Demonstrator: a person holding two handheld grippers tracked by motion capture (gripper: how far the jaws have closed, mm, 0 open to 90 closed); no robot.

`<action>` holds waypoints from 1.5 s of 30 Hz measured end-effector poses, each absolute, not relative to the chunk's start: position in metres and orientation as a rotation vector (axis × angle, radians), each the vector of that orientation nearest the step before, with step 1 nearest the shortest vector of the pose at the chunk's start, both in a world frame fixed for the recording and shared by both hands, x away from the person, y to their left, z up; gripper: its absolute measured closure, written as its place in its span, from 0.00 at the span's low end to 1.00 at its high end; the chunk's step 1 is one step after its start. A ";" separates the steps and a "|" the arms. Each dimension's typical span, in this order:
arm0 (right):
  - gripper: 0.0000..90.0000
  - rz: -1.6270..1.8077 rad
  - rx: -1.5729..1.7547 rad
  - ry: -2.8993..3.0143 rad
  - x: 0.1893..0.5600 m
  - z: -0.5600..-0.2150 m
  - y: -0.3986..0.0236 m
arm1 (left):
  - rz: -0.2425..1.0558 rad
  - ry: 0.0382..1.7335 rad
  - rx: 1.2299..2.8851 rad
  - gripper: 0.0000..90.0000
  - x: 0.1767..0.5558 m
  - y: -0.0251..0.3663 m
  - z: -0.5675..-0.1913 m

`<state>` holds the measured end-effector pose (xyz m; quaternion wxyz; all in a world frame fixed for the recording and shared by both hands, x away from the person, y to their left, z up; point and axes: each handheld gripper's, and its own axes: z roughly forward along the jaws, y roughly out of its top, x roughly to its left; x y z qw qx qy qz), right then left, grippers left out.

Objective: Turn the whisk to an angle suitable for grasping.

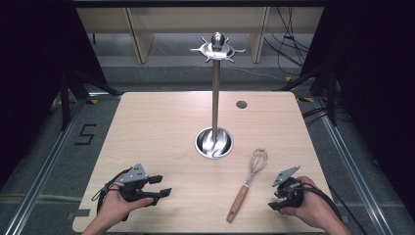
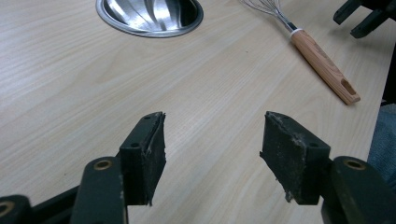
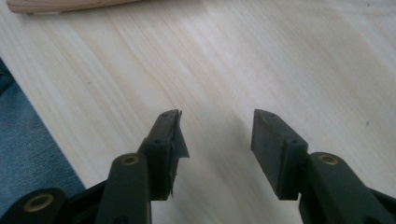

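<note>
A wire whisk with a wooden handle (image 1: 247, 182) lies flat on the pale wooden surface (image 1: 161, 132), between the two hands and nearer to the right hand-held gripper (image 1: 277, 197). That gripper has its jaws apart with nothing between them, and it seems to rest low near the front edge. The left hand-held gripper (image 1: 160, 186) is also spread wide and empty, and a steel stand with a round bowl base (image 1: 214, 142) rises behind the whisk.

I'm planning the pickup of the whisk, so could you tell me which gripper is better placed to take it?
The right gripper: it sits just beside the whisk and its wooden handle, jaws open and empty. The left gripper, also open, rests farther off across the table.
</note>
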<state>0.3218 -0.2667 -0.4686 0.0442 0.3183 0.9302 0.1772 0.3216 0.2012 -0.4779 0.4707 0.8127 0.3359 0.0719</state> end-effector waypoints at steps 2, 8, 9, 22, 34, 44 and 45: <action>0.53 0.518 0.860 2.872 0.326 -0.467 -0.260 | 0.184 0.809 1.996 0.42 0.323 0.202 -0.478; 0.50 0.496 0.494 2.915 0.339 -0.452 -0.236 | 0.194 0.821 1.976 0.41 0.322 0.204 -0.478; 0.49 0.475 0.489 2.920 0.340 -0.450 -0.232 | 0.194 0.821 1.976 0.41 0.322 0.204 -0.478; 0.49 0.392 0.383 2.938 0.355 -0.451 -0.215 | 0.179 0.813 1.975 0.41 0.322 0.202 -0.477; 0.51 0.380 0.226 2.955 0.354 -0.441 -0.208 | 0.191 0.799 1.980 0.41 0.328 0.198 -0.475; 1.00 0.197 0.431 3.147 0.337 -0.458 -0.210 | 0.179 0.831 1.973 0.41 0.322 0.201 -0.477; 1.00 0.188 0.429 3.173 0.335 -0.462 -0.206 | 0.198 0.831 1.972 0.41 0.322 0.202 -0.477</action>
